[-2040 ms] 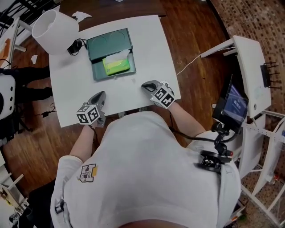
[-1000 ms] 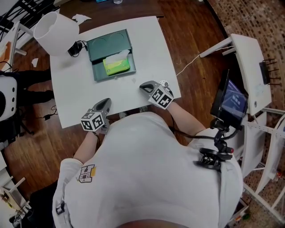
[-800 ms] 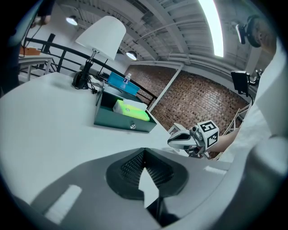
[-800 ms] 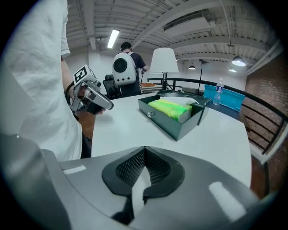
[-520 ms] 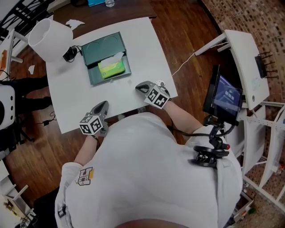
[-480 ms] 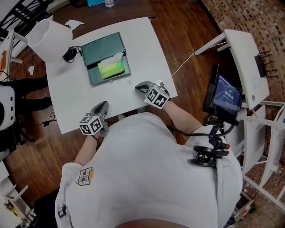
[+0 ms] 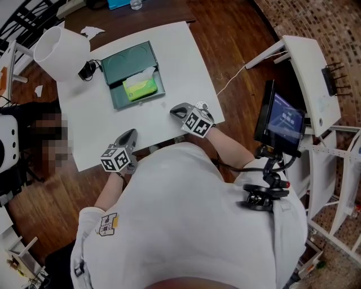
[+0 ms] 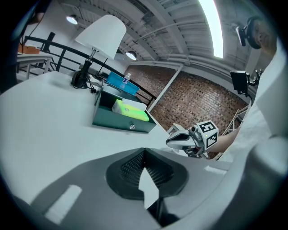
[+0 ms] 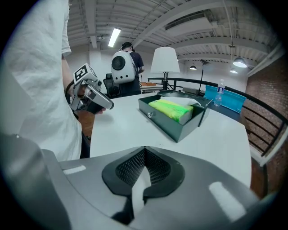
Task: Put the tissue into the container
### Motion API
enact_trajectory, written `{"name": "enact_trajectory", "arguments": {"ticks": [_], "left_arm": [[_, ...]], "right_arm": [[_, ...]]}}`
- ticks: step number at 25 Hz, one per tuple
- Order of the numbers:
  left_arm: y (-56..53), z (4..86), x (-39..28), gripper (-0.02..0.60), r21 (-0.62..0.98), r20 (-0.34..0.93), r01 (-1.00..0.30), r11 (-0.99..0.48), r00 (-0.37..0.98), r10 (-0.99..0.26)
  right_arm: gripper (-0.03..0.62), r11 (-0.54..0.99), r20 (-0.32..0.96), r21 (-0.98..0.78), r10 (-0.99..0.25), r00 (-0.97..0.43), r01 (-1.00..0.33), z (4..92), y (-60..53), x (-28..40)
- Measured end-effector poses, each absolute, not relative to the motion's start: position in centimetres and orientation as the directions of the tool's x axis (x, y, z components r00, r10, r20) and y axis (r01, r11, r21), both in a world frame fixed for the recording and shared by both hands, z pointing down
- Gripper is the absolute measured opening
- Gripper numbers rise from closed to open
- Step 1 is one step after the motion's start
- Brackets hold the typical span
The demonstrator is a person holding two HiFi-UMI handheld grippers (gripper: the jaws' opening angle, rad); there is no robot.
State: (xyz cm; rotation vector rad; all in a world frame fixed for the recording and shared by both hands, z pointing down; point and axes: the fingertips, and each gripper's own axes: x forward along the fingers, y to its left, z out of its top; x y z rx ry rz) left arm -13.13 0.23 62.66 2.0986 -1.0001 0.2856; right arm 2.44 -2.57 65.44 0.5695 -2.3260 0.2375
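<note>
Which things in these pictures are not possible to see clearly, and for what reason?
- Print on the tissue pack: too small in every view.
- Floor of the box under the pack: hidden by the pack in all views.
- Text on the screen: too small, head view.
- Near edge of the table: partly hidden by the person's torso, head view.
- Bottle: cut off by the top edge, head view.

Quick count from my end: one bench [image 7: 186, 62], one green container [image 7: 125, 56], one tissue pack [image 7: 139, 88], one white lamp [image 7: 56, 51], one screen [image 7: 280, 119], one water bottle [image 7: 135, 3], plus my left tool [image 7: 127, 134] and right tool [image 7: 176, 109], so two.
</note>
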Motion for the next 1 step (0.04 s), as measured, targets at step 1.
{"name": "enact_trajectory", "arguments": {"ticks": [1], "left_arm": [[0.24, 62.63, -13.17, 0.000, 0.555, 0.491, -0.737, -0.387, 0.665, -0.562]], "right_arm": [[0.000, 0.886, 0.689, -0.007, -0.332, -0.644, -0.464, 65.39, -2.56, 2.43]]}}
